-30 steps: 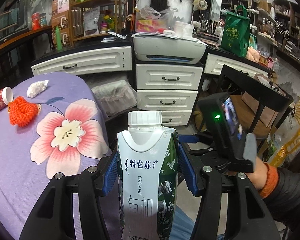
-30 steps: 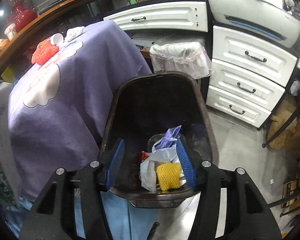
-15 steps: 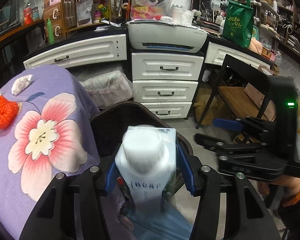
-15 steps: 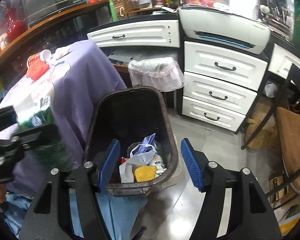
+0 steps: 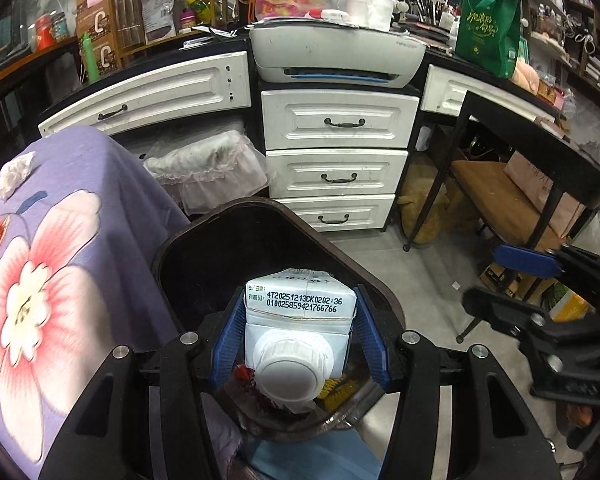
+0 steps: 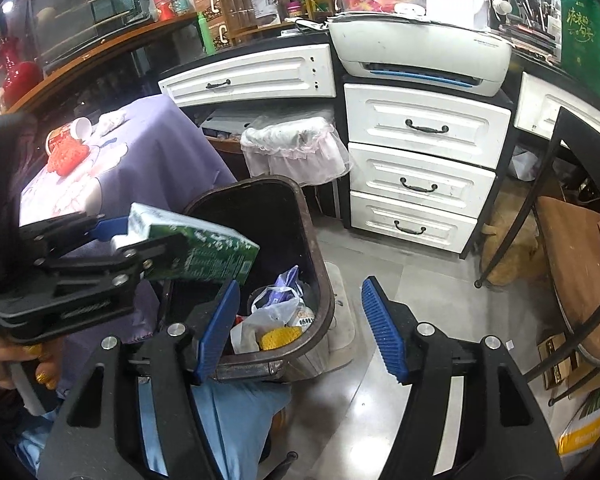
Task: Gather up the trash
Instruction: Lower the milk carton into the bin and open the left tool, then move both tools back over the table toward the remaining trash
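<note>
1. My left gripper [image 5: 300, 340] is clamped on the milk carton [image 5: 300, 320], tipped over the trash bin [image 5: 204, 236].
2. Right gripper [image 6: 300, 328]: spread wide, nothing held.
3. Carton looks light and crushable; I'd pinch its flat sides gently.

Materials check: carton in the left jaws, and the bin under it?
Carton: looks like coated paperboard, semi-gloss, with folded seams, a printed date code and a white plastic screw cap. Bin: probably dark brown moulded plastic with a smooth rolled rim.

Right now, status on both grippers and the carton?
Left gripper shut on milk carton, tipped over bin. Right gripper open, empty. Bin holds trash, mouth unobstructed.
</note>
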The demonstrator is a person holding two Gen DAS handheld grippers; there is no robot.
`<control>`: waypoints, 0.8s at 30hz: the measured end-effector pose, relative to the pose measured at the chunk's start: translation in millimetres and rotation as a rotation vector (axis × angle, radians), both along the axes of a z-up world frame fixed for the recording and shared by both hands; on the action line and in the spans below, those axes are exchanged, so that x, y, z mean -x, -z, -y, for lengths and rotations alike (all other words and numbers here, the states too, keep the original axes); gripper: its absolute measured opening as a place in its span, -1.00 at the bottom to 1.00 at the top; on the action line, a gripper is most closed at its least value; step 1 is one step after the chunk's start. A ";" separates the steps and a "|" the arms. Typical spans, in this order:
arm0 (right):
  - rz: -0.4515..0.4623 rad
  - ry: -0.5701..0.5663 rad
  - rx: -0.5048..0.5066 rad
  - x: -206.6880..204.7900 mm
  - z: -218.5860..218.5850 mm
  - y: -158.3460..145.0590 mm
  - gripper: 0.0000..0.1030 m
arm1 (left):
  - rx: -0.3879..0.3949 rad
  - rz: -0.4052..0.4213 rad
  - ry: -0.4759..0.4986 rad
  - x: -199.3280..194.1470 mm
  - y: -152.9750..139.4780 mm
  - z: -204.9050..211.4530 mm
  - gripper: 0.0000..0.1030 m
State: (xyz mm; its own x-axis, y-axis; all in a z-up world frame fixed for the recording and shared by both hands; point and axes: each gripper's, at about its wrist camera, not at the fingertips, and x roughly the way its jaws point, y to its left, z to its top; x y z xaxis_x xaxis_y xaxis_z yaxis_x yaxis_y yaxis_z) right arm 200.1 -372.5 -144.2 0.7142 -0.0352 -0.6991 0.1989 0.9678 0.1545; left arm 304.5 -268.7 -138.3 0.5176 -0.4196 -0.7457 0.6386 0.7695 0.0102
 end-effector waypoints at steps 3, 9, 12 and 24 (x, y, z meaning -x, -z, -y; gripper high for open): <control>-0.005 0.005 -0.005 1.5 1.6 2.9 0.24 | -0.023 -0.002 0.000 -5.1 7.5 6.9 0.02; -0.007 0.019 -0.018 4.2 5.6 5.0 0.24 | -0.038 -0.016 -0.031 -14.5 20.4 13.1 0.12; -0.004 0.022 -0.023 4.8 5.4 4.3 0.24 | -0.032 -0.010 -0.049 -17.8 21.4 13.4 0.79; 0.031 0.067 -0.034 10.1 13.6 -3.9 0.40 | -0.017 0.050 -0.008 1.9 2.3 14.0 0.84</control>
